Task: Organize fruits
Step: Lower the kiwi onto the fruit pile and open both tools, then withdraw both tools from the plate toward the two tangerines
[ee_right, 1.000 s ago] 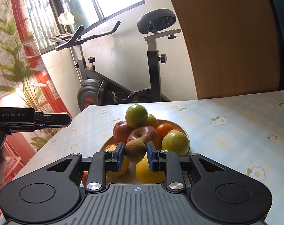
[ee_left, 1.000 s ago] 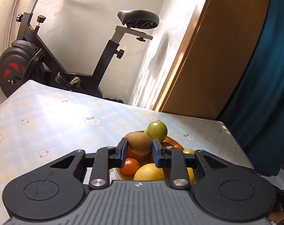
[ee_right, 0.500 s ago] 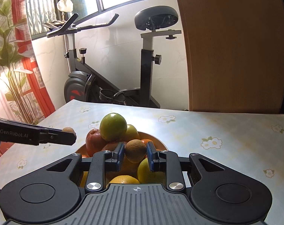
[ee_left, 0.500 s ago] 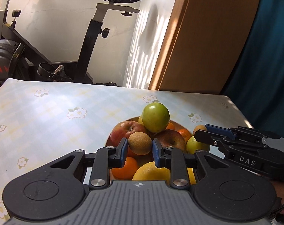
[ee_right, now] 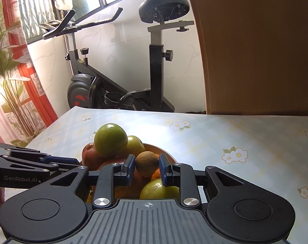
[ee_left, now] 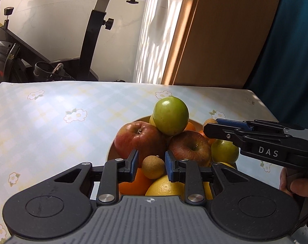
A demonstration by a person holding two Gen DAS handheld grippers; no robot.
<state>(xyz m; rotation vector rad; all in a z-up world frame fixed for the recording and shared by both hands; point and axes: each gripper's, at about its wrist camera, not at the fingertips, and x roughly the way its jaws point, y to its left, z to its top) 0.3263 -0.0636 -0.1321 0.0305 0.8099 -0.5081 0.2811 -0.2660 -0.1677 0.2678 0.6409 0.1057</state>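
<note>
Change since earlier: both hand-held grippers have come down closer over the fruit bowl, and the pile fills more of each view
Left wrist view, surface: desk (ee_left: pixel 52 122) under a pale blue checked cloth with white flowers; bowl (ee_left: pixel 111 152) piled with red apples (ee_left: pixel 139 138), a green apple (ee_left: pixel 171 116) on top, oranges, yellow citrus
Left wrist view, room: exercise bike (ee_left: pixel 93 30) against a marble-look wall, wooden door (ee_left: pixel 225 30), teal curtain at right
Left hand-held gripper (ee_left: pixel 150 167): clenched on a small brown fruit (ee_left: pixel 153 166), just above the pile
Only in this view: right hand-held gripper (ee_left: pixel 209 125) from the side, "DAS" on its body, a hand on its grip
Right wrist view, room: window, red frame, leafy plant (ee_right: pixel 3 71), whole bike
Right hand-held gripper (ee_right: pixel 146 165): grasping a second brown fruit (ee_right: pixel 146 163) over the bowl
Only in this view: left tool's "GenRobot.AI" marking
</note>
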